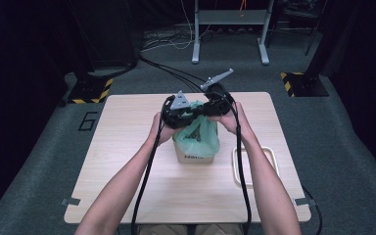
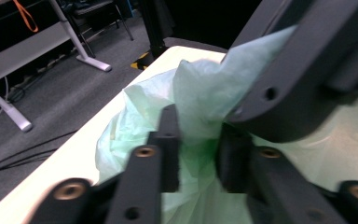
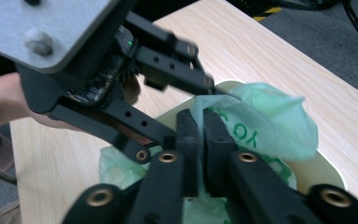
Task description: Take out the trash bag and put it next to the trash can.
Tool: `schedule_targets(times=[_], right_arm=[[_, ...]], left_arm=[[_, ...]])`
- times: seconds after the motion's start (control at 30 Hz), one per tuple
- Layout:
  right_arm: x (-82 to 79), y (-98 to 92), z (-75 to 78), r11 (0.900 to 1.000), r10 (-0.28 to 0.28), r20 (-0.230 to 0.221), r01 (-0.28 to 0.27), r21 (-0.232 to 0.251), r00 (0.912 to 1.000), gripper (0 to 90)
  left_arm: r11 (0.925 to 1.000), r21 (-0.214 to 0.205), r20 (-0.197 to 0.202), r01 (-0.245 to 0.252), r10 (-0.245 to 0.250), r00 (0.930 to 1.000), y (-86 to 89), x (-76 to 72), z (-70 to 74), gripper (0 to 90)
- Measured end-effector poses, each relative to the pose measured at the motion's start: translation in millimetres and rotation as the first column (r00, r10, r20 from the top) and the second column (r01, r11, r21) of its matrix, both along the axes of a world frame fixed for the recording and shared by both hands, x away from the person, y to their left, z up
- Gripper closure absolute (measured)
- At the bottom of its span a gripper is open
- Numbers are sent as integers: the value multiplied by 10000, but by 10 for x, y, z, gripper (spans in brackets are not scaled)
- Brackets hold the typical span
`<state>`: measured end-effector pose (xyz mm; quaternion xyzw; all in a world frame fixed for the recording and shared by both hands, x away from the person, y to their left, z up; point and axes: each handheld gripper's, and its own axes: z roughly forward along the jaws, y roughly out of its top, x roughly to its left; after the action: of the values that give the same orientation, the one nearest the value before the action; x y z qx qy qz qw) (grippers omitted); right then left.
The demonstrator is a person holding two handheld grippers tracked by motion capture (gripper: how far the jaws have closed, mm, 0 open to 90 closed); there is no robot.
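box [image 1: 194,155] print half hidden under green bag [image 1: 199,133]; lettering unreadable.

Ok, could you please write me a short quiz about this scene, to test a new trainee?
1. True or false: the right tool is shut on the thin green plastic bag.
2. In what does the bag sit? A: a small beige box. B: a metal bucket. C: a glass jar.
3. What lies on the pale wooden table to the person's right of the box?

Key: 1 true; 2 A; 3 a white rectangular tray.
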<state>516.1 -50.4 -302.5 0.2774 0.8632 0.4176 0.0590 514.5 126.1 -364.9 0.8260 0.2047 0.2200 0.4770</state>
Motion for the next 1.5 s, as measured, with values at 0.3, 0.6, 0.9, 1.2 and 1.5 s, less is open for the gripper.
schedule_targets(times=[0.3, 0.6, 0.9, 1.2, 1.5], right_arm=[[-98, -209, -87, 9928, -1055, 310, 1035, 602, 9939, 480], [-451, -368, -337, 9800, -1989, -119, 1990, 92, 9800, 283], [-651, -271, -654, 9766, -2077, -780, 2022, -735, 9751, 588], [-475, -380, -544, 9529, -2998, -180, 2985, -546, 9538, 871], [-213, -284, -282, 9412, -3347, 338, 3359, -370, 9417, 892]], left_arm=[[9978, -406, -586, -533, 509, 9970, 59, 71, -41, 882], [9896, -736, -1081, -1233, 1150, 9875, 217, 106, -43, 884], [9896, -663, -1211, -1276, 1190, 9855, 314, 121, -28, 882], [9935, -1035, -1502, -482, 323, 9881, 425, 109, -4, 879], [9855, -889, -1727, 1448, -1584, 9722, 339, -4, -7, 820]])
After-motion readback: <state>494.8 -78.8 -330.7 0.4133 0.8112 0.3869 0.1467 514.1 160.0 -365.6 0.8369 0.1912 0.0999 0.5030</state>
